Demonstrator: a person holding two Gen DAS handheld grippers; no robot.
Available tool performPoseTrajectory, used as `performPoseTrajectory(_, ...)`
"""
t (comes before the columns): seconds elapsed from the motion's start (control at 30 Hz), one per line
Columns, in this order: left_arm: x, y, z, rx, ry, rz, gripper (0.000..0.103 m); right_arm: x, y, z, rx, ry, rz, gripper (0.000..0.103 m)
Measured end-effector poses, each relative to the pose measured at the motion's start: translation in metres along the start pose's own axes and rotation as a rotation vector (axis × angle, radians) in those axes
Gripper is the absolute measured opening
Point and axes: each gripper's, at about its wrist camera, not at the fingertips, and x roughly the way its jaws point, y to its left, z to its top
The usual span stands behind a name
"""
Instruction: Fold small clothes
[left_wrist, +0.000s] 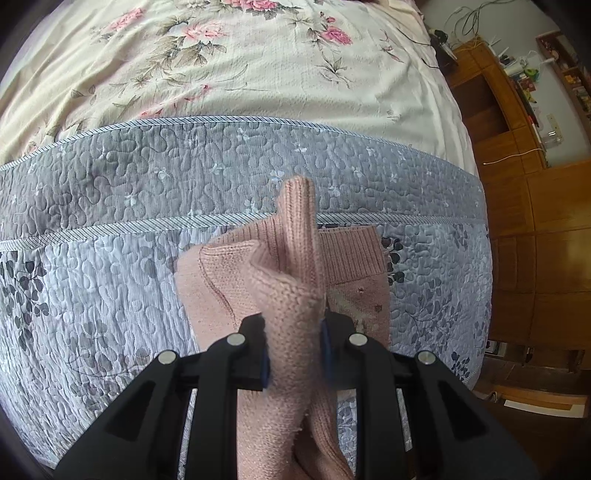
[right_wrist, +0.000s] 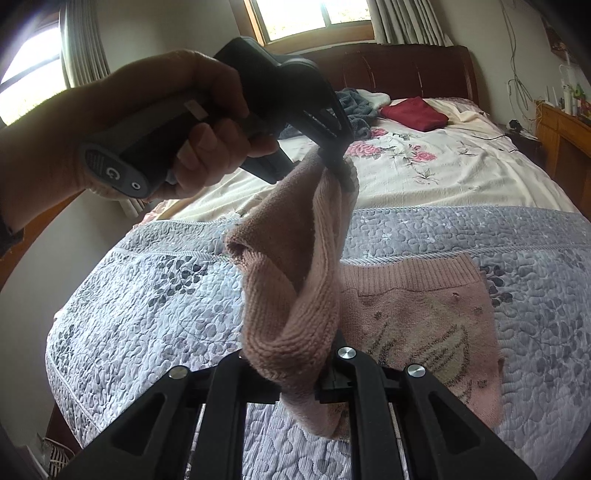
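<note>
Bed with dark wooden headboard (right_wrist: 406, 70), curtained window (right_wrist: 314, 18) behind, wooden cabinets (left_wrist: 517, 184), daylight

Left hand-held gripper (left_wrist: 295, 354): matte black plastic arms with triangular cut-outs, four round silver pivot screws across the linkage, and blue pads (left_wrist: 326, 341) lining its fingers. Right hand-held gripper (right_wrist: 317, 384): same black frame, with three silver screws showing. Seen from the right wrist camera, a bare hand (right_wrist: 207, 125) wraps a thick black handle whose end cap carries a pale "G" mark and a small round button.
</note>
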Motion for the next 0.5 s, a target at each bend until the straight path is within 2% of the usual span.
performPoseTrajectory(0.5, 0.047, -0.045, 0.000, 0.017, 0.007, 0.046, 0.019, -0.007, -0.051, -0.019, 0.085, 0.005, -0.014, 0.011)
